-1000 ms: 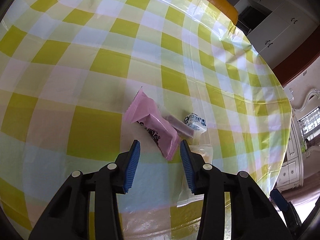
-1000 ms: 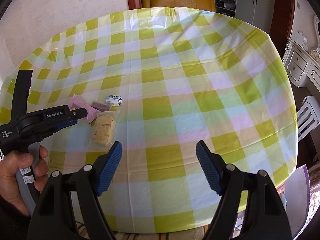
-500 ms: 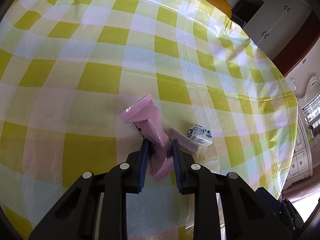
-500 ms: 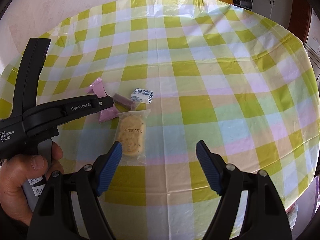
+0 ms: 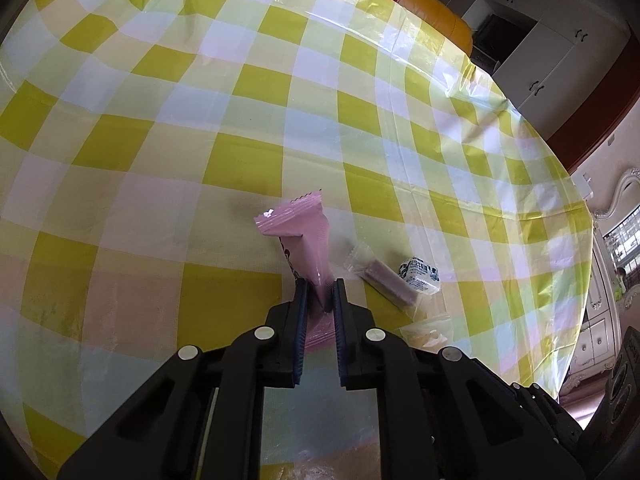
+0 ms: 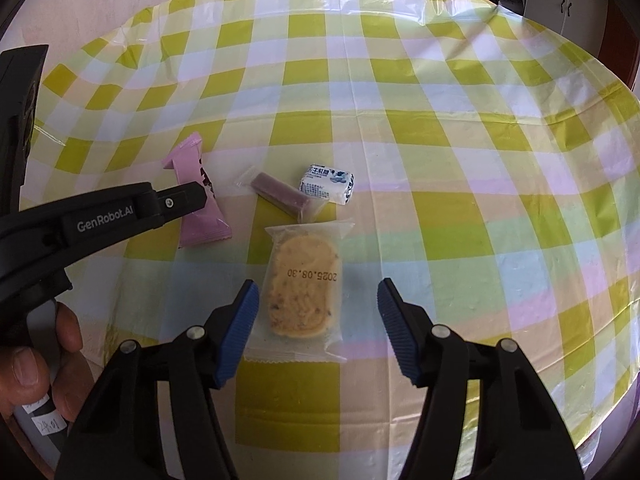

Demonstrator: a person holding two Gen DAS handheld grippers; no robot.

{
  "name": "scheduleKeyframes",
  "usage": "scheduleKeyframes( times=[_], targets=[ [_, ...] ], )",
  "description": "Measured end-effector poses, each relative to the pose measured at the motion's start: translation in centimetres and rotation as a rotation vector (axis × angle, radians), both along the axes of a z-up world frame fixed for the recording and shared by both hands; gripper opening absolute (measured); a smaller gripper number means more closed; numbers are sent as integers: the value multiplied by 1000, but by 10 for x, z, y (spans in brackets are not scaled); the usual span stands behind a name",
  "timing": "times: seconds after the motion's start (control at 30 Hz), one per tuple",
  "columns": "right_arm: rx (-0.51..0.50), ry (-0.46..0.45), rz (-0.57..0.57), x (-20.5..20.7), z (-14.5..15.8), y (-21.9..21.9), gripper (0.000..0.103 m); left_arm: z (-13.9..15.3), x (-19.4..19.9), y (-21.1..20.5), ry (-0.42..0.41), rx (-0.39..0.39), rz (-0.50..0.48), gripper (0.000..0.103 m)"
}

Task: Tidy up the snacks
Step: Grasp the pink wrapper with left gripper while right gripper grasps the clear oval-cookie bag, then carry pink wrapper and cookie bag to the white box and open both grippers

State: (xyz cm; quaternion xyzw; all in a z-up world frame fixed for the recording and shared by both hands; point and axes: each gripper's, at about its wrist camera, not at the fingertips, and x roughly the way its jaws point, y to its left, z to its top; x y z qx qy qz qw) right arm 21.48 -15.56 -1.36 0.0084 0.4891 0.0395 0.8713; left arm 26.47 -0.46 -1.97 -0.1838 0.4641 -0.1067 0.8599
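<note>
Pinching the pink snack packet [image 5: 308, 240] near its lower end, the left gripper [image 5: 319, 300] has its jaws closing tight on it above the checkered desk [image 5: 160, 140]. The right gripper [image 6: 318, 312] hovers over the wrapped cookie [image 6: 302, 280], jaws closing but apart from it. Nearby lie a purple bar [image 6: 280, 194] and a white candy [image 6: 328, 184].

I am at home, in a dining room: my round table [image 6: 400, 92] wears a yellow checked plastic cloth. Behind it stand an orange leather chair [image 5: 436, 8], white cupboards [image 5: 552, 52] and an ornate cream dresser [image 5: 600, 336].
</note>
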Motion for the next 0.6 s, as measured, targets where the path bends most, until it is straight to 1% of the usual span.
scheduleKeyframes(
  times=[0.1, 0.17, 0.2, 0.3, 0.33, 0.47, 0.6],
  targets=[
    [-3, 4, 8, 3, -2, 3, 56, 1, -4, 3, -5, 3, 12, 10],
    [0, 14, 13, 4, -5, 5, 45, 2, -6, 4, -10, 11, 21, 9],
    [1, 19, 15, 5, -7, 6, 43, 3, -8, 5, -14, 14, 26, 8],
    [-16, 11, 20, 4, -8, 8, 40, 6, -14, 6, -24, 19, 35, 7],
    [-19, 10, 21, 4, -8, 8, 37, 7, -15, 6, -26, 18, 36, 6],
    [-14, 7, 18, 3, -7, 6, 36, 11, -24, 4, -38, 18, 34, 6],
    [-18, 7, -10, -2, -5, -3, 36, 13, -35, 0, -46, 15, 24, 5]
  ],
)
